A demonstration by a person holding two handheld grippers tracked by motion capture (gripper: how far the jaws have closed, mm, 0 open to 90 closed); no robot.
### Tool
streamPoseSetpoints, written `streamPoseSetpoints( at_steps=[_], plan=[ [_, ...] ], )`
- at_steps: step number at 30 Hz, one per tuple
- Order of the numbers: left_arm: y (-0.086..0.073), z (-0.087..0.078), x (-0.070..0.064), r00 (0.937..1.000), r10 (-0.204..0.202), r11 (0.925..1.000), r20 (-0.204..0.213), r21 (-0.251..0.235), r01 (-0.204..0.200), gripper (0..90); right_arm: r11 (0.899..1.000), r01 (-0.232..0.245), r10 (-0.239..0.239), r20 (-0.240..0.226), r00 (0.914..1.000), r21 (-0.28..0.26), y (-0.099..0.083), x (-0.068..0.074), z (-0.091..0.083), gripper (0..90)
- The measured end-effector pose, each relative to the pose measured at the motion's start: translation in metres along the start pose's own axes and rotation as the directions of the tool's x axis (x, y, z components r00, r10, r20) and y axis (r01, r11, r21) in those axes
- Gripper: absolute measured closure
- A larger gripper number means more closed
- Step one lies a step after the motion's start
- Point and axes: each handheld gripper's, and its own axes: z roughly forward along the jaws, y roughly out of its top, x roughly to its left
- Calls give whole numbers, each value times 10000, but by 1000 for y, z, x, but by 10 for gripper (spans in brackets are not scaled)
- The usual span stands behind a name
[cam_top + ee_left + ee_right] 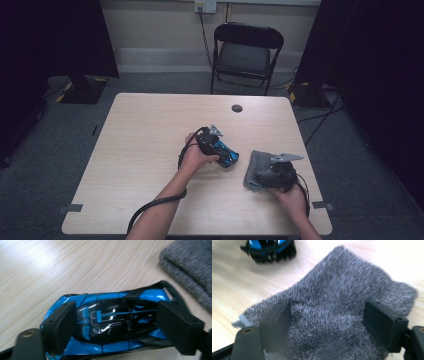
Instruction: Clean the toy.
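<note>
A blue and black toy car lies on the wooden table near the middle. My left gripper hovers just over it, open, one pad over each end of the car. To the right lies a fuzzy grey cloth, folded and rumpled. My right gripper is lowered onto the cloth, open, with its pads spread wide across the fabric. In the right gripper view the car shows blurred beyond the cloth's far-left corner.
A small round dark grommet sits near the table's far edge. A black folding chair stands behind the table. Cables trail from both grippers toward the near edge. Bare wood spreads to the left and far side.
</note>
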Motion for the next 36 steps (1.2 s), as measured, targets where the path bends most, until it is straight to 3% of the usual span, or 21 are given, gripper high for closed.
streamPoseSetpoints(
  at_steps=[3,5,6,11,15,20,32,36],
  plan=[
    [-3,0,3,9999,-64,10000,93,-67,65,125,9999,70,-69,59,10000,-81,-3,0,2,229],
    [-5,2,5,10000,-69,9994,52,338,67,51,10000,4,-4,48,10000,-75,-3,0,2,227],
    [-6,2,6,9999,-137,9995,56,286,136,26,9999,-84,84,44,10000,-77,-3,0,2,224],
    [-7,2,5,9999,-129,9996,68,263,127,31,9986,-514,518,230,9984,-157,-1,1,-7,229],
    [-7,2,4,9999,-155,9997,28,189,154,31,9993,-370,365,538,9979,74,-4,5,-8,244],
    [-9,2,4,9999,-133,9999,31,29,133,28,9985,-451,438,437,9981,296,-7,5,1,265],
    [-11,2,1,9999,-122,9999,-18,-32,122,27,9996,122,-121,-40,9999,253,5,15,8,642],
    [-9,2,1,9999,-124,9999,-24,92,124,27,9996,84,-78,-202,9998,285,10,17,12,695]
  ],
)
